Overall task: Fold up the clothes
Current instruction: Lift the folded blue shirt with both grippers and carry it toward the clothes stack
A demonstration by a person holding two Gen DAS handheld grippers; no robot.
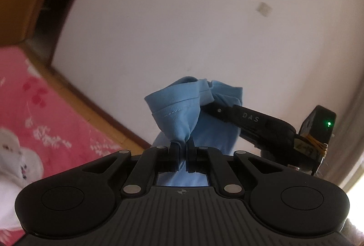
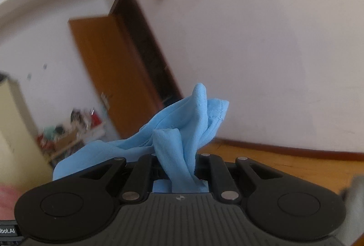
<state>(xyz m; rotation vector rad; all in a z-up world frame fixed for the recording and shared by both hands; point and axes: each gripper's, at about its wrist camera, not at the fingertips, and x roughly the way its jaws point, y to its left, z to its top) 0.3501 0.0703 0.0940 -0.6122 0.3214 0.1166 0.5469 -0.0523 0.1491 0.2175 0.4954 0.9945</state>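
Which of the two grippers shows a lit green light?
The right gripper, seen in the left wrist view gripping the blue garment; the left gripper shows none.

Light blue garment [image 1: 175, 109], plain, with matching stitching. Black grippers, left [image 1: 183, 148] and right [image 2: 179, 168]. Pink bedspread [image 1: 34, 109] with white and red flowers; orange-brown door [image 2: 109, 68], white wall [image 1: 182, 29].
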